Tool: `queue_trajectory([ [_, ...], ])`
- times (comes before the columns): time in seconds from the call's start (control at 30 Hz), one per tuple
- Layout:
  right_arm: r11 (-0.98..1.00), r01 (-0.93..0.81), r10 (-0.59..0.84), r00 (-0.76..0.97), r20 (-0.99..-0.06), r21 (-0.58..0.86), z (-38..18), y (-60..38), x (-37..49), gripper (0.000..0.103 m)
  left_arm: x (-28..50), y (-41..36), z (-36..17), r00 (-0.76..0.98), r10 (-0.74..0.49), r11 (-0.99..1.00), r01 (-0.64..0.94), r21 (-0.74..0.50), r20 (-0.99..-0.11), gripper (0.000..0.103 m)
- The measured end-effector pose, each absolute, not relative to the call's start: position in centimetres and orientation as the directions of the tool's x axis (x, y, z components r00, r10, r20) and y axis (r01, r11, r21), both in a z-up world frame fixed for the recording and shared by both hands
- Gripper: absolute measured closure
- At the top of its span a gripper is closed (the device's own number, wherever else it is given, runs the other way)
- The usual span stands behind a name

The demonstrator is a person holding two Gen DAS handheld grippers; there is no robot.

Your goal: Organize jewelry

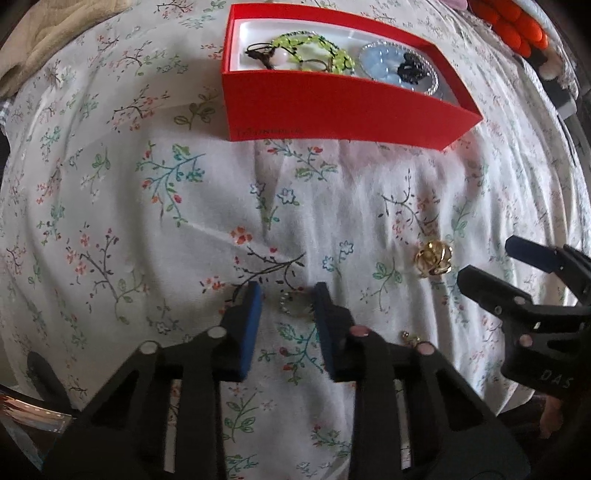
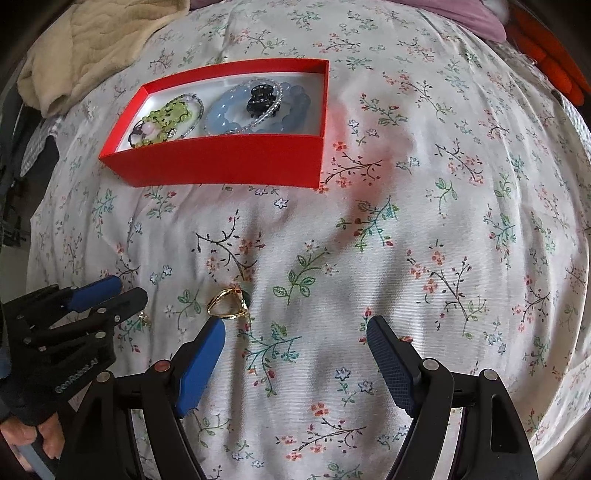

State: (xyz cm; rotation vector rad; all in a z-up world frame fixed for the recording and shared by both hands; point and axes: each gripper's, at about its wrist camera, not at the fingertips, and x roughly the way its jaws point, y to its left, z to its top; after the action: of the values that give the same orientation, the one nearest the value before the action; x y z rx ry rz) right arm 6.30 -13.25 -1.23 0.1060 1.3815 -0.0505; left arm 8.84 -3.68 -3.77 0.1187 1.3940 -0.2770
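Note:
A red box on the floral sheet holds a green bead bracelet, a blue bead bracelet and a black hair clip. My left gripper is open, its fingers on either side of a small sparkly ring lying on the sheet. A gold ring lies to its right. A small gold piece lies by the left gripper. My right gripper is open and empty, just right of the gold ring.
The floral sheet is wrinkled. A beige blanket lies at the far left, a pink cloth and orange items at the far right.

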Motion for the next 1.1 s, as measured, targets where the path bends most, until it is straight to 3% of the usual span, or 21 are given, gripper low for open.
queue_trajectory([
  [0.23,0.994,0.094,0.031,0.188,-0.982,0.05,-1.3,-12.9,6.6,0.023,8.7,-4.2,-3.5,0.148,-0.151,0.961,0.256,-0.109,-0.977,0.098],
  [0.63,0.988,0.089,0.109,0.178,-0.978,0.127,-1.7,-11.5,8.5,0.023,9.4,-2.4,-2.8,0.152,-0.178,0.964,0.223,-0.141,-0.972,0.098],
  [0.73,0.985,0.087,0.135,0.162,-0.977,0.15,-2.4,-10.7,9.2,0.024,9.4,-1.5,-2.6,0.152,-0.172,0.966,0.22,-0.136,-0.973,0.088],
  [0.77,0.984,0.087,0.138,0.157,-0.978,0.153,-2.6,-10.5,9.3,0.027,9.5,-1.2,-2.6,0.151,-0.175,0.966,0.218,-0.14,-0.973,0.082],
  [0.9,0.985,0.084,0.137,0.135,-0.981,0.149,-3.6,-9.8,10.1,0.045,9.5,-0.5,-2.5,0.146,-0.186,0.966,0.21,-0.154,-0.972,0.074],
  [1.03,0.989,0.061,0.128,0.136,-0.982,0.137,-4.0,-9.0,10.4,0.073,9.4,-0.2,-2.6,0.132,-0.195,0.964,0.209,-0.165,-0.972,0.071],
  [1.1,0.989,0.054,0.127,0.141,-0.982,0.135,-3.9,-8.8,10.4,0.073,9.3,-0.4,-2.8,0.123,-0.199,0.962,0.212,-0.171,-0.972,0.071],
])
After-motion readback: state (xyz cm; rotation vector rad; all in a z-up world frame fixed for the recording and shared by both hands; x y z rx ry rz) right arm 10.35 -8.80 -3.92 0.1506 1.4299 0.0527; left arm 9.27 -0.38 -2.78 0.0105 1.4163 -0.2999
